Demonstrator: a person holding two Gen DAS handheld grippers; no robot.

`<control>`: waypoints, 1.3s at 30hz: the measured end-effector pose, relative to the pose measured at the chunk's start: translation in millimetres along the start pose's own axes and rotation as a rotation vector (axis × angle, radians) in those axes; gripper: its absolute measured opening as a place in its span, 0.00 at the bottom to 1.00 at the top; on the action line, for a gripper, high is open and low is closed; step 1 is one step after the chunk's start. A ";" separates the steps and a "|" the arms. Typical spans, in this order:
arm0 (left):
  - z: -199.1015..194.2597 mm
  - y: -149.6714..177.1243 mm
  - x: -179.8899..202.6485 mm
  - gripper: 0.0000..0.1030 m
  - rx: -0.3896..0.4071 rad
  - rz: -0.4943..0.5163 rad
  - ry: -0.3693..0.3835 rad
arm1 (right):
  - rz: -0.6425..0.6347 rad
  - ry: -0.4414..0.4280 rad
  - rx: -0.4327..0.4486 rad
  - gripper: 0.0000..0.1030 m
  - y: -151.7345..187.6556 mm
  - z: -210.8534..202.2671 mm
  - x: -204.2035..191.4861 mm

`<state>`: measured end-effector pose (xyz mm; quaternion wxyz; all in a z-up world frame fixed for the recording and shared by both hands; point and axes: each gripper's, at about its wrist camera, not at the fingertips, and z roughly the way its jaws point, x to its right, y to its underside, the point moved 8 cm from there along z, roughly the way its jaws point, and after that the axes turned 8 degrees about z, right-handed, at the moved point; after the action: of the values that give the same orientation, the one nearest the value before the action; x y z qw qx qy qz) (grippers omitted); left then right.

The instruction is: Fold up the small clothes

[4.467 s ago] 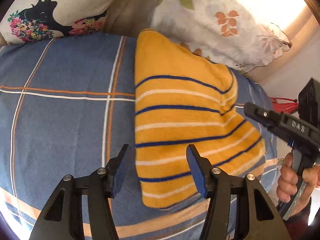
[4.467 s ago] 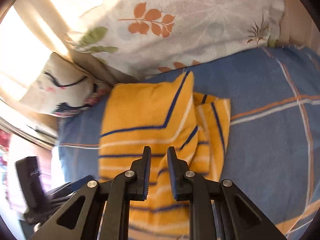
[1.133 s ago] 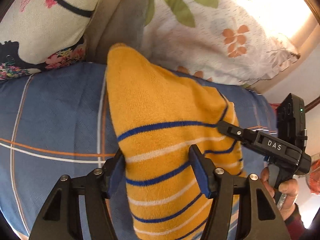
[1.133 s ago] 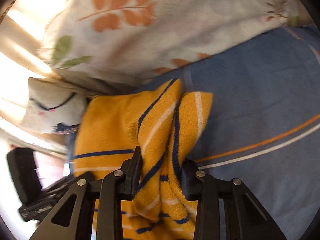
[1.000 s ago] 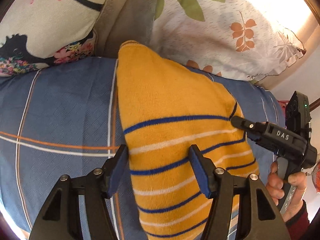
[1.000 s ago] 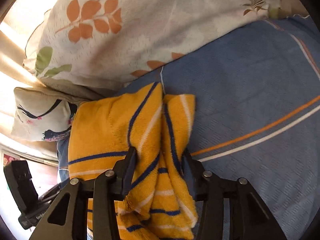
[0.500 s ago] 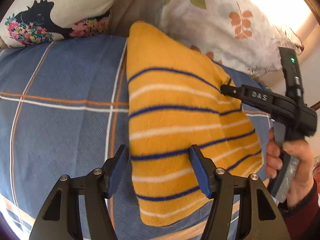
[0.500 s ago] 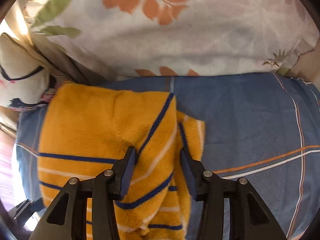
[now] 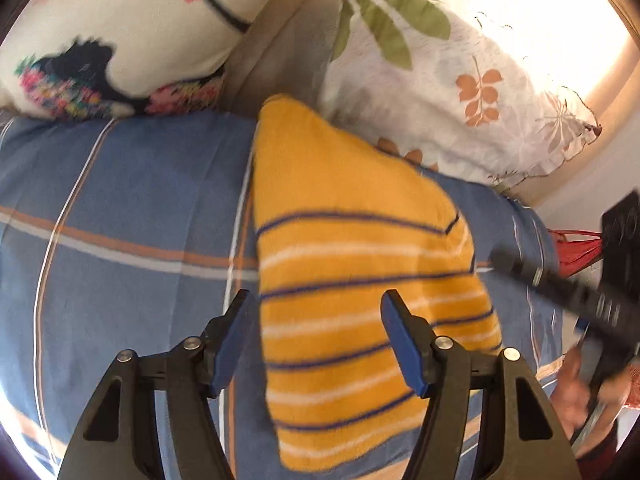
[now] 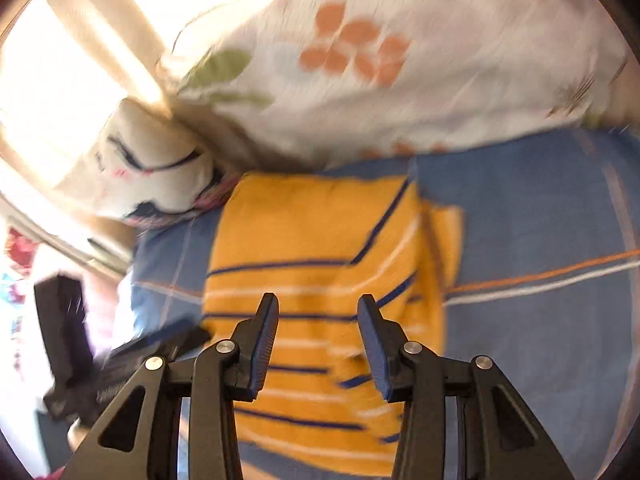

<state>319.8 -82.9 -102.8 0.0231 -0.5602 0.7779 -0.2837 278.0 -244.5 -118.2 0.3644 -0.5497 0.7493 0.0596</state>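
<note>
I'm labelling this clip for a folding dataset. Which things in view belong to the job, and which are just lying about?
Part of the job:
- yellow striped garment
- left gripper, open
- right gripper, open

Just lying about:
- leaf-print pillow
- flower-print cushion
- blue plaid bedsheet, under the garment

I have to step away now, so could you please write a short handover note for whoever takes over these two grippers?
Left gripper: open, holding nothing, over the near part of the yellow striped garment.
Right gripper: open, holding nothing, over the same garment.
The garment lies on the blue checked bedspread, its far end by the leaf-print pillow.
Done: it lies folded over itself, a layer showing along its right edge.
Left: judge whether another fold is needed; the frames are blurred.
</note>
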 end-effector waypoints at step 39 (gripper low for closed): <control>-42.6 89.1 -27.6 0.87 -0.020 0.048 -0.245 | -0.114 0.391 0.105 0.61 133.1 -79.5 53.8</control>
<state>238.4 -22.0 -116.6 0.1193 -0.5720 0.7854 -0.2045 117.4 -273.7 -134.8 0.2429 -0.5727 0.7754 -0.1082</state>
